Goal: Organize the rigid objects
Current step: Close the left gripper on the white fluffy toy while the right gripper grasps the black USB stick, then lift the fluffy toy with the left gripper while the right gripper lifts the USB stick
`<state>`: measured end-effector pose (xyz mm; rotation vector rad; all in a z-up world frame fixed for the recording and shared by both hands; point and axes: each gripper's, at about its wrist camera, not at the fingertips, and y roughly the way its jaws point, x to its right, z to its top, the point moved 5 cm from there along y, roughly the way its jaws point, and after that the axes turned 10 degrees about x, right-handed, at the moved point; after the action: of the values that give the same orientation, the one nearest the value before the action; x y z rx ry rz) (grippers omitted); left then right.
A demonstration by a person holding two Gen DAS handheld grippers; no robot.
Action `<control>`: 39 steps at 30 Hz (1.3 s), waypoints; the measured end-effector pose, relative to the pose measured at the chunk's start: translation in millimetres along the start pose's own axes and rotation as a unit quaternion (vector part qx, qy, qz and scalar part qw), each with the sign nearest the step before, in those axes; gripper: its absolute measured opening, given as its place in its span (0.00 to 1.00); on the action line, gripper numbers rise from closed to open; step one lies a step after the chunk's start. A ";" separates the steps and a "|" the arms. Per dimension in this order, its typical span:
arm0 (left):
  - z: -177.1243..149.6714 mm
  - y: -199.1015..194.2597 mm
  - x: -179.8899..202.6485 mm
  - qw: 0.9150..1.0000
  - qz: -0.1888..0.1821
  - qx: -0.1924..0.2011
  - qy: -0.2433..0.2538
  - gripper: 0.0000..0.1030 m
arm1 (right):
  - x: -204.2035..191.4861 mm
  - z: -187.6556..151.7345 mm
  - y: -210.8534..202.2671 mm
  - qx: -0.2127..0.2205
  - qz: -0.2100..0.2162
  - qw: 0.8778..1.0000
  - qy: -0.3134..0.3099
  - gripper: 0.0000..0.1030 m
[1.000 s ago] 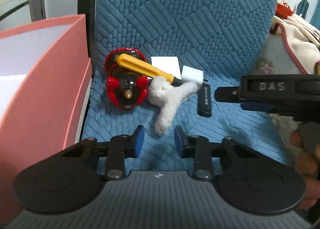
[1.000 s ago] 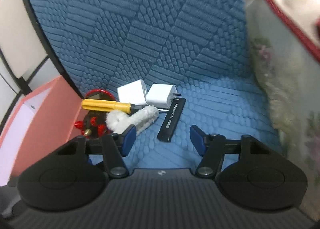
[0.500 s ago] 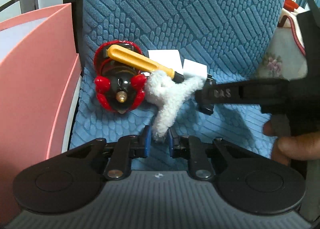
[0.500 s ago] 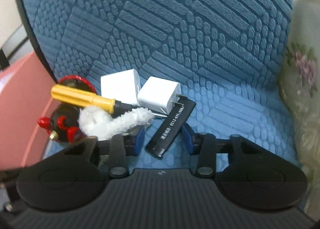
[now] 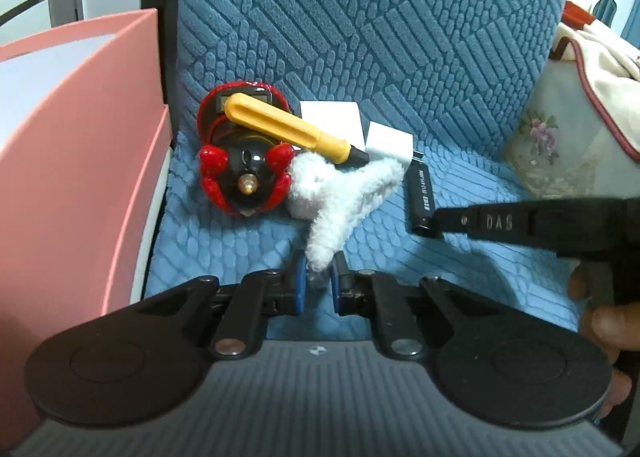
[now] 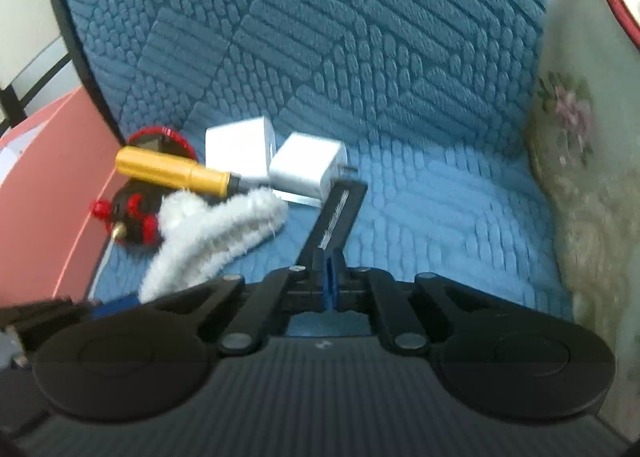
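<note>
You're pinching the near tip of the white fluffy piece (image 5: 340, 201) w/ the left gripper (image 5: 319, 285) while the right gripper (image 6: 329, 277) is clamping the near end of the black stick (image 6: 340, 213), w/ yellow screwdriver (image 5: 288, 129), red toy (image 5: 240, 161) & white chargers (image 6: 308, 171) lying just beyond both.

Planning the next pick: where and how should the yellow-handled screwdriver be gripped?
Grip the yellow-handled screwdriver mid-handle, coming from above with the jaws across its width. The handle is propped on the red and black toy, so it is raised and bare on both sides. Its tip end is tucked under the white fluffy piece beside the white charger, which probably leaves too little room there.
</note>
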<state>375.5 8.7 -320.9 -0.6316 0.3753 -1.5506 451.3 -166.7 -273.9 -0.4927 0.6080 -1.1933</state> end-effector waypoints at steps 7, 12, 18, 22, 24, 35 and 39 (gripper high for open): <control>-10.5 -21.3 -0.8 1.000 0.006 0.000 -0.004 0.14 | -3.6 3.3 -7.9 0.030 0.013 0.999 0.010 0.11; -14.1 -22.9 -6.6 1.000 0.008 -0.001 -0.010 0.15 | -9.7 -0.3 11.3 0.021 0.001 1.000 -0.009 0.36; -12.8 -19.2 -10.1 1.000 0.004 -0.007 -0.017 0.15 | -18.3 -1.4 23.3 0.031 -0.029 0.996 -0.076 0.37; -13.2 -17.2 -10.0 1.000 0.005 -0.010 -0.016 0.15 | -20.9 -1.0 25.1 0.036 -0.035 0.994 -0.094 0.35; -13.5 -16.9 -9.8 1.000 0.007 -0.011 -0.016 0.15 | -17.8 -1.0 21.8 0.033 -0.038 0.995 -0.082 0.31; -26.4 -45.5 -8.4 1.000 0.014 -0.014 -0.022 0.15 | 7.1 -27.4 -44.5 0.024 -0.042 0.999 -0.018 0.26; -39.7 -66.7 -6.7 0.999 0.013 -0.018 -0.032 0.15 | 6.5 -54.9 -74.1 0.019 -0.044 0.999 -0.013 0.26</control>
<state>298.3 15.8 -314.0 -0.6996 0.3625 -1.4975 364.2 -197.0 -267.9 -0.5063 0.5465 -1.2771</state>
